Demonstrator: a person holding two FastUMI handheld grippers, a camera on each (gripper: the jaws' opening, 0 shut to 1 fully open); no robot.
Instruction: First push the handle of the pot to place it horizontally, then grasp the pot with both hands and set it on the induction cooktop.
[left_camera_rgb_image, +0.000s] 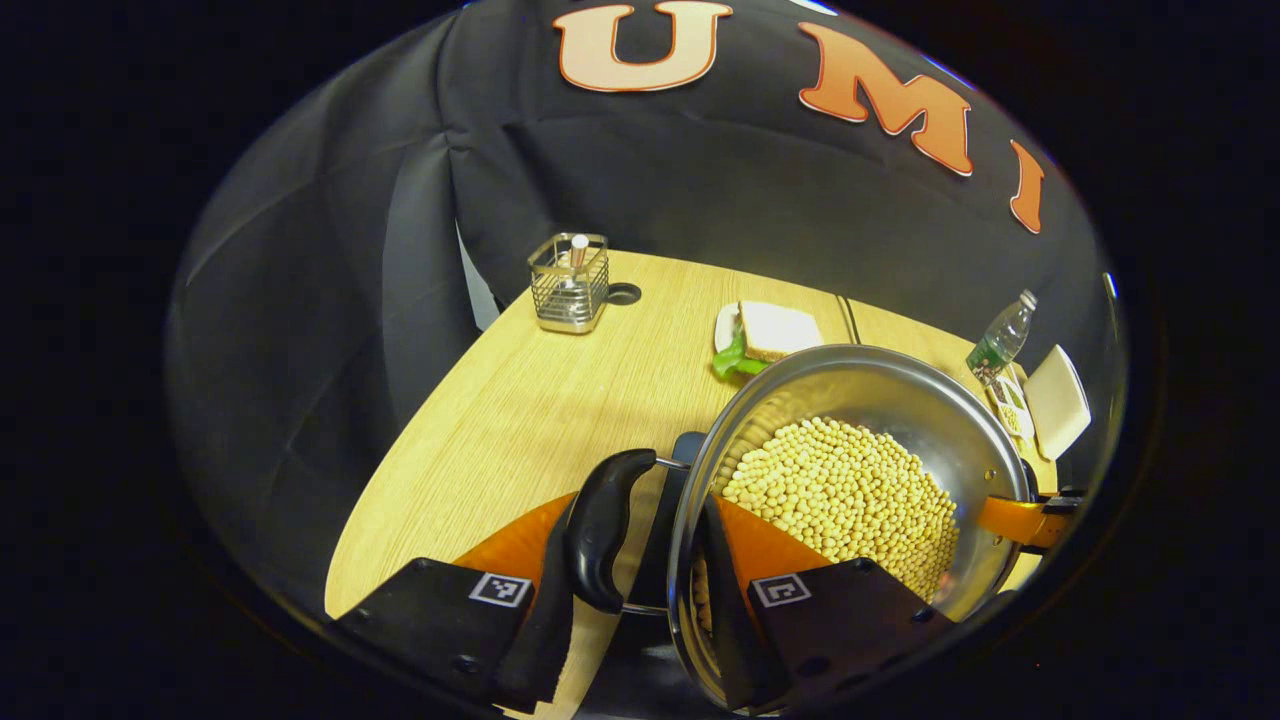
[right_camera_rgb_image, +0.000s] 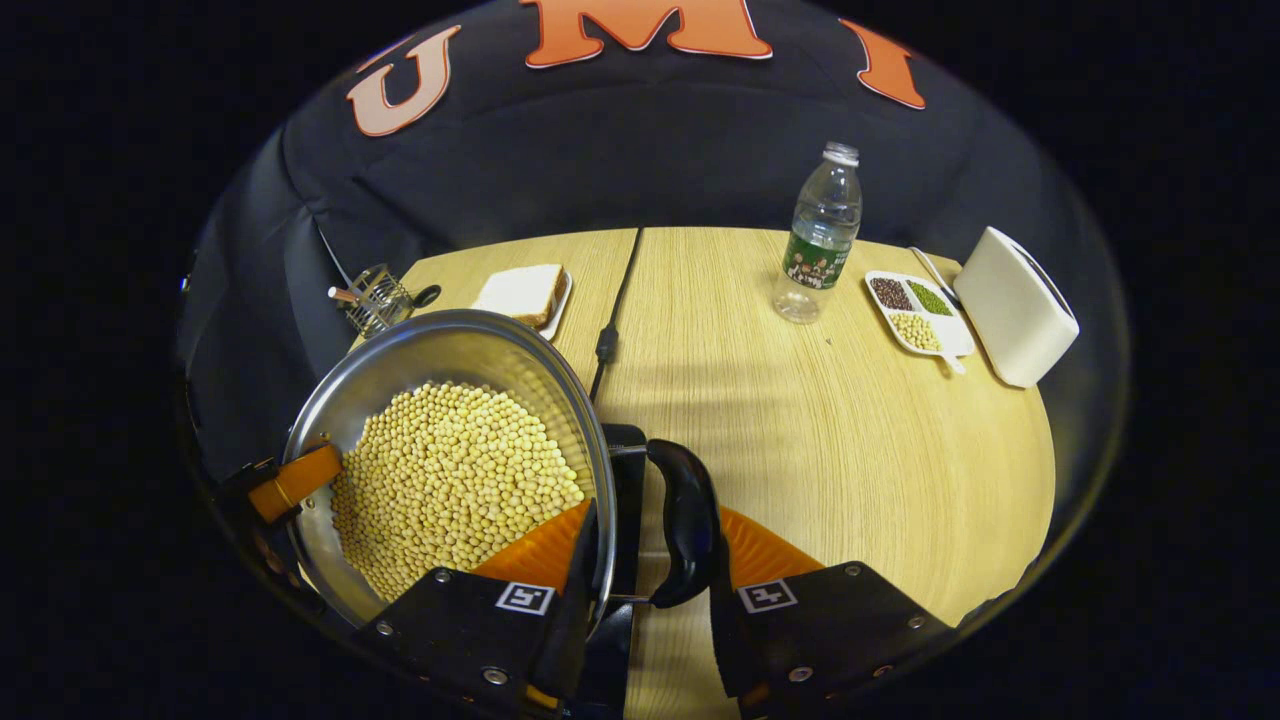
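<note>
While each tool (left_camera_rgb_image: 630, 590) (right_camera_rgb_image: 640, 600) clamps a side handle, pot (right_camera_rgb_image: 450, 420) of beans tilted, handles lying level across it.

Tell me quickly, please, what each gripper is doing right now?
Left gripper: jaws straddle the pot's left handle; closure cannot be told.
Right gripper: jaws straddle the right handle; closure cannot be told.

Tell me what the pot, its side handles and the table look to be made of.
Pot: polished metal, probably stainless steel; its inner wall is silvery and reflects the beans. Handles: glossy black, likely hard plastic, with a soft highlight, mounted on thin metal rods. Table: pale wood grain, either wood or laminate; the pictures leave that open.
</note>
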